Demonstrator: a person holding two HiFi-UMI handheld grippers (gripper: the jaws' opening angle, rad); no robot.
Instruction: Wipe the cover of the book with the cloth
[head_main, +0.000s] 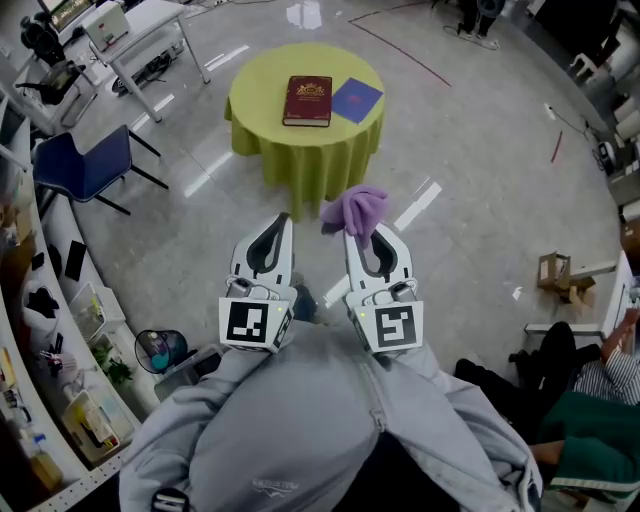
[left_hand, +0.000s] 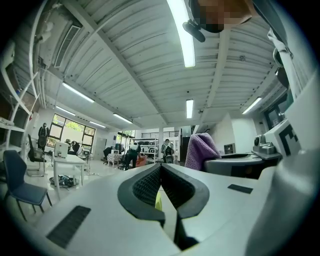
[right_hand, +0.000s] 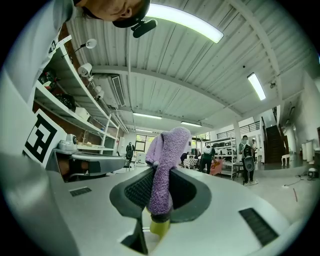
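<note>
A dark red book (head_main: 307, 101) lies on a round table with a yellow-green cloth cover (head_main: 300, 140), far ahead of me. A blue square sheet (head_main: 356, 99) lies beside the book on its right. My right gripper (head_main: 356, 229) is shut on a purple cloth (head_main: 355, 209), which sticks up between the jaws in the right gripper view (right_hand: 162, 165). My left gripper (head_main: 283, 220) is held next to it, shut with nothing between the jaws (left_hand: 160, 167). Both grippers are close to my chest, well short of the table.
A blue chair (head_main: 85, 165) stands left of the table. A white desk (head_main: 140, 30) is at the top left. Shelves with clutter (head_main: 60, 330) run along the left side. A seated person (head_main: 575, 400) is at the lower right, near a small cardboard box (head_main: 555, 272).
</note>
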